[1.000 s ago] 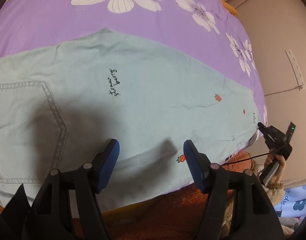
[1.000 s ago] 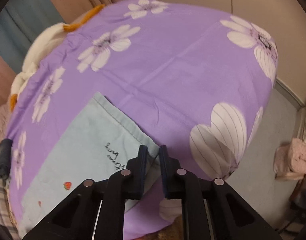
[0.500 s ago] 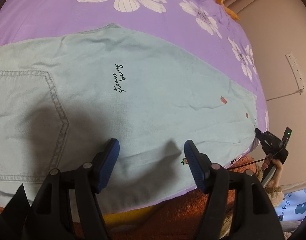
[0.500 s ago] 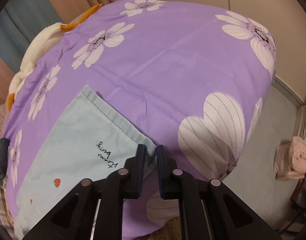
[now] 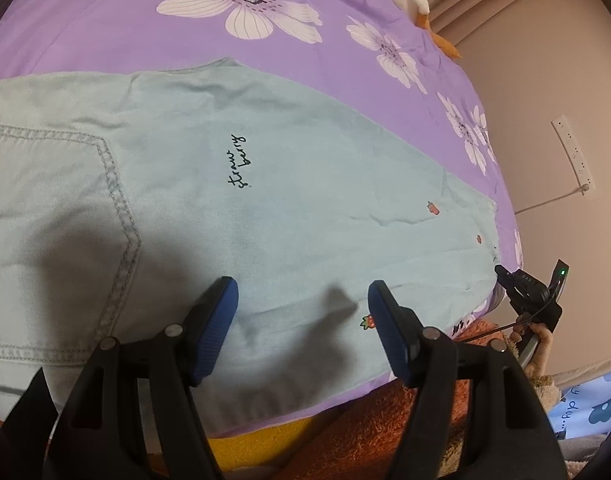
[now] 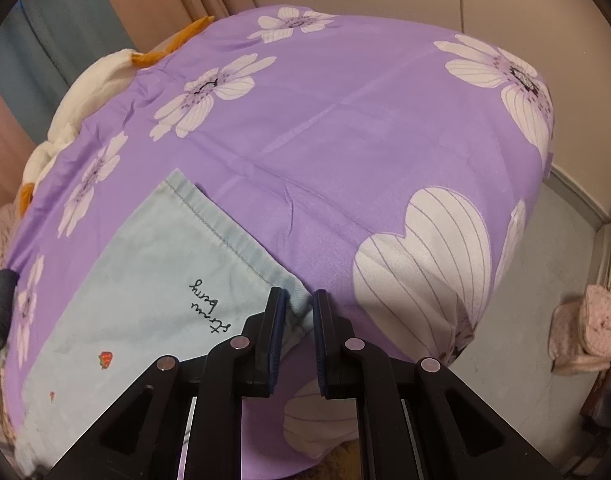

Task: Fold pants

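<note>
While your right gripper (image 6: 298,320) pinches the hem corner of the pale blue pants (image 5: 233,208), its jaws are drawn nearly together with a fold of denim caught between the pads, which gives you a firm hold on the leg end for carrying it over. The pants lie flat across the purple floral bedsheet (image 5: 105,32), back pocket (image 5: 57,216) facing up and the "straw berry" lettering (image 5: 238,162) near the middle, so the cloth looks smoothed enough for a clean fold.

Your left gripper (image 5: 301,308) hangs just above the near edge of the leg, jaws wide apart and holding nothing; whether the pad tips brush the fabric you cannot tell from this angle. It seems placed there to take the same edge partway along, so both hands can lift one straight line rather than a sagging corner. Until it closes, lifting with the right alone would likely drag and skew the leg.
</note>
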Motion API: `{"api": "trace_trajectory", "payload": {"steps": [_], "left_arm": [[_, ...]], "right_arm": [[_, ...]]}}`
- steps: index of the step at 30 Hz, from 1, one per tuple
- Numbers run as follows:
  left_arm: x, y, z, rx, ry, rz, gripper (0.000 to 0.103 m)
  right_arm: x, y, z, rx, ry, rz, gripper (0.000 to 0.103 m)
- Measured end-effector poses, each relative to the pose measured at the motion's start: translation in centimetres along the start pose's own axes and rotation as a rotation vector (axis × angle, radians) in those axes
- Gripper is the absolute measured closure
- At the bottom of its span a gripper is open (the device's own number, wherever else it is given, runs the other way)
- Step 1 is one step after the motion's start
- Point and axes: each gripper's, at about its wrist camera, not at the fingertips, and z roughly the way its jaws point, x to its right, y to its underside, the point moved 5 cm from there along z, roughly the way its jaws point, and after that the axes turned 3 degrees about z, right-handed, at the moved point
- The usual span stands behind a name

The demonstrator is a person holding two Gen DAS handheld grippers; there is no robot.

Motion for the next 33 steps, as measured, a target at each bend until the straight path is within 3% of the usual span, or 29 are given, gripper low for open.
{"api": "trace_trajectory", "payload": {"steps": [6,33], "left_arm": [[-0.48,0.10,-0.29,0.010,0.032,-0.011,0.036],[-0.40,0.21,-0.36,0.036,0.045,0.000,0.036]], "right_arm": [[0.02,-0.07,0.10,-0.001,-0.004,0.007,0.094],[-0.12,-0.03,0.16,0.001,0.004,0.007,0.092]]}}
